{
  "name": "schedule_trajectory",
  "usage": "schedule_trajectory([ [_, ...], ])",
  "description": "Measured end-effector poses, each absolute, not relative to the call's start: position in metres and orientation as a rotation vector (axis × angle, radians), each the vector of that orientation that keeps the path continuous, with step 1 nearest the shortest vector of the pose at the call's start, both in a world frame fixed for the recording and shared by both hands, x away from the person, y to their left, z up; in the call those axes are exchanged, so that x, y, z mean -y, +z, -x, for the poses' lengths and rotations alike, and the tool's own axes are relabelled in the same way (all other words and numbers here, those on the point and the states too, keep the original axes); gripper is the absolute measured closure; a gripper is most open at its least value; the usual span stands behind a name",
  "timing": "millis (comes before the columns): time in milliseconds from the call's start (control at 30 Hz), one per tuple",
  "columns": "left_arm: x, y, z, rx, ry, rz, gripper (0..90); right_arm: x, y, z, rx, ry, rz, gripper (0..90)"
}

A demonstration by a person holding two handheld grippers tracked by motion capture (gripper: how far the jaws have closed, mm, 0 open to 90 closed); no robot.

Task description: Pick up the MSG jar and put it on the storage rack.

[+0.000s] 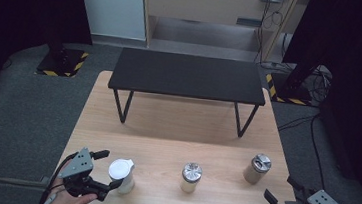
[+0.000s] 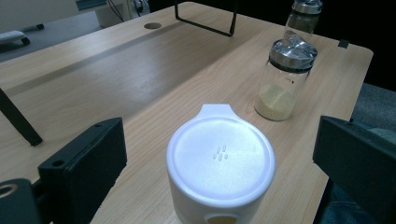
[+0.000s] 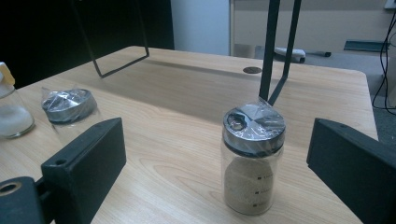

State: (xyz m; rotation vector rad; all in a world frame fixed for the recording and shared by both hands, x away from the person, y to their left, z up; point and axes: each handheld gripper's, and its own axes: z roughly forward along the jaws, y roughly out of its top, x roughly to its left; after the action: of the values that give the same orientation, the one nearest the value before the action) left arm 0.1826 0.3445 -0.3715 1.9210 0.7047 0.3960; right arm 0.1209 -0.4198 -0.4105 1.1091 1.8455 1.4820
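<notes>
Jaws of our left gripper (image 1: 107, 168) stand wide around the white-lidded jar (image 1: 121, 175), likely light and smooth, best gripped mid-body; right gripper (image 1: 281, 189) equally agape, empty.

Left gripper (image 1: 107, 168): chunky matte black plastic body, grey three-cornered plate on top with few small dark holes, black cable trailing off back toward table edge. Right gripper (image 1: 277, 189): same deal, black body, grey triangular plate, bit bigger in frame. Up close in both gripper views, jaws are thick black rectangular slabs, slightly rounded corners, one small round screw hole near top of left-hand slab, bigger round hole on black bracket at bottom corner. Sleeves not visible.
</notes>
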Motion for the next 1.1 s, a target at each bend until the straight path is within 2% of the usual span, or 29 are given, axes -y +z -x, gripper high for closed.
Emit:
schedule_trajectory([
  [433, -0.336, -0.386, -0.191, -0.706, 0.372, -1.938, 3.3, 0.420, -0.410, -0.121, -1.845, 1.482, -1.109, 5.0],
  [800, -0.333, -0.397, -0.194, -0.708, 0.364, -1.946, 9.0, 0.420, -0.410, -0.121, -1.844, 1.483, -1.110, 5.1],
  [1100, -0.335, -0.404, -0.194, -0.702, 0.370, -1.935, 20.2, 0.420, -0.411, -0.121, -1.842, 1.482, -1.108, 5.1],
])
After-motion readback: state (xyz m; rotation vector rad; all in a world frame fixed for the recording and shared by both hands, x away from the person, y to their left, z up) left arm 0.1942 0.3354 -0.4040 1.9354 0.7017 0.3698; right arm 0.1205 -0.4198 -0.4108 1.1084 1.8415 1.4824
